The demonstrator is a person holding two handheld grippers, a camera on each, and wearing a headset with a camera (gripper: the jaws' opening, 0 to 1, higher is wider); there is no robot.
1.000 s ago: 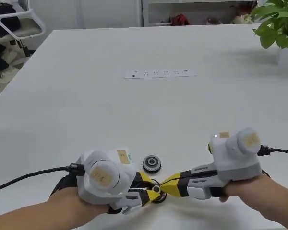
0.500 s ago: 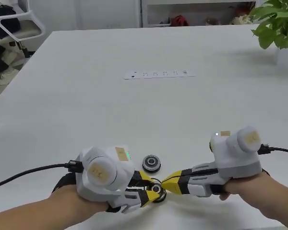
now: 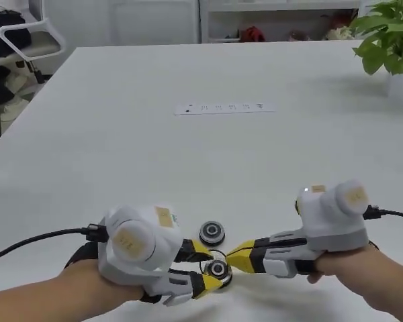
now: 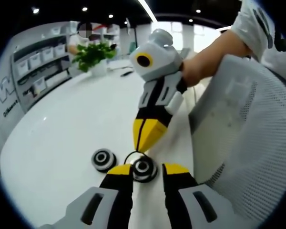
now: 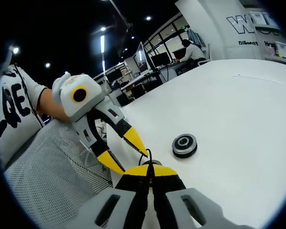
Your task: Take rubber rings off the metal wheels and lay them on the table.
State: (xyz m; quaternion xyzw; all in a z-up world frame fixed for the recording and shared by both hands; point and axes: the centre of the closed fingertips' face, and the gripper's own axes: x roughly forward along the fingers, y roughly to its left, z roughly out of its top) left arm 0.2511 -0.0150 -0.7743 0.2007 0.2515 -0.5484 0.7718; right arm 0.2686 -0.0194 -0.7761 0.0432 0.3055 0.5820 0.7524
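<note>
Wheel (image 3: 217, 270) sits by the bench's (image 3: 121, 147) near edge between the left gripper's (image 4: 148, 170) parted jaws, grip unclear. The right gripper (image 3: 229, 259), clamped on the ring (image 4: 132, 153), should pull steadily outward while the left braces.

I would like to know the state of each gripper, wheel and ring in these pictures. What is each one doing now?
left gripper: shut on the held wheel, one jaw on each side.
right gripper: shut, pinching the rubber ring.
held wheel: clamped in the left gripper.
rubber ring: pulled partly off the held wheel, a thin loop.
second wheel: lies flat on the table, free, black ring on.
</note>
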